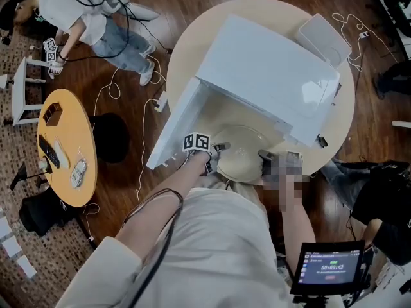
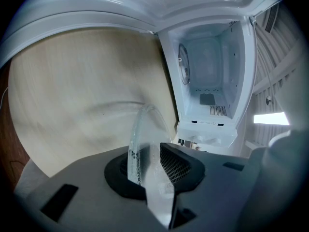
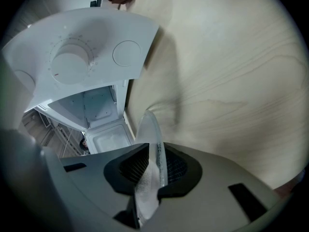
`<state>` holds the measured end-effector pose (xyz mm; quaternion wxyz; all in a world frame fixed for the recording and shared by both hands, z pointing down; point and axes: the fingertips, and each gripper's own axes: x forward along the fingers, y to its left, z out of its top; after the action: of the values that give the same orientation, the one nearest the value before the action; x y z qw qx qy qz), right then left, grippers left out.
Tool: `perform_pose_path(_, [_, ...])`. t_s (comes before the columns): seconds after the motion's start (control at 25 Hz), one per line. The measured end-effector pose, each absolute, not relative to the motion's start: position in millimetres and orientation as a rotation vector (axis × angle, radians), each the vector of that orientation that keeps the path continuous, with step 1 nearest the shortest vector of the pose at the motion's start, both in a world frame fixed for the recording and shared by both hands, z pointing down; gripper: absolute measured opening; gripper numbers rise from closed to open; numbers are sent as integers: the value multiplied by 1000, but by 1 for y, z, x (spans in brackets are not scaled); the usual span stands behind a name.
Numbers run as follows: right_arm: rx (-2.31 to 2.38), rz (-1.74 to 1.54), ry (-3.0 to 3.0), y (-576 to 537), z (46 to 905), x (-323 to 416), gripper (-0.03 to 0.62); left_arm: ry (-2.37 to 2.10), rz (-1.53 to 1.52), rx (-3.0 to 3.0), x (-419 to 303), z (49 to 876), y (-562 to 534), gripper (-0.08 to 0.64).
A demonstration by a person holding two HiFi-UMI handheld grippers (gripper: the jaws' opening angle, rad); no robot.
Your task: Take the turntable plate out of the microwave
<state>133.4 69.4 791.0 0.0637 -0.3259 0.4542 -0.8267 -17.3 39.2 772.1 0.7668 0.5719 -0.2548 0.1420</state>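
Glass turntable plate (image 1: 243,147) | left gripper (image 1: 221,148), right gripper (image 1: 264,154) pinch opposite rims, tilted downward

From the head view we cannot see into the microwave (image 1: 270,69), because its white top covers the cavity. The near rim of the turntable plate (image 1: 239,147) disappears behind our own torso (image 1: 218,236). A blurred patch lies over most of the right gripper (image 1: 264,155). In the left gripper view the clear glass fades into the pale round table (image 2: 72,91), so we lose its far edge. In the right gripper view the marks round the dial (image 3: 71,62) are too small to read. We cannot name the small things on the yellow side table (image 1: 70,117). The picture's edge cuts off the person (image 1: 96,24) at upper left.
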Motion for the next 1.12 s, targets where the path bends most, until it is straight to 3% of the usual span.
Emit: perform_pose_path(1.12, [-958,-2465,1268,50,784,139,41,-584,227,1167,-15,780,35,91])
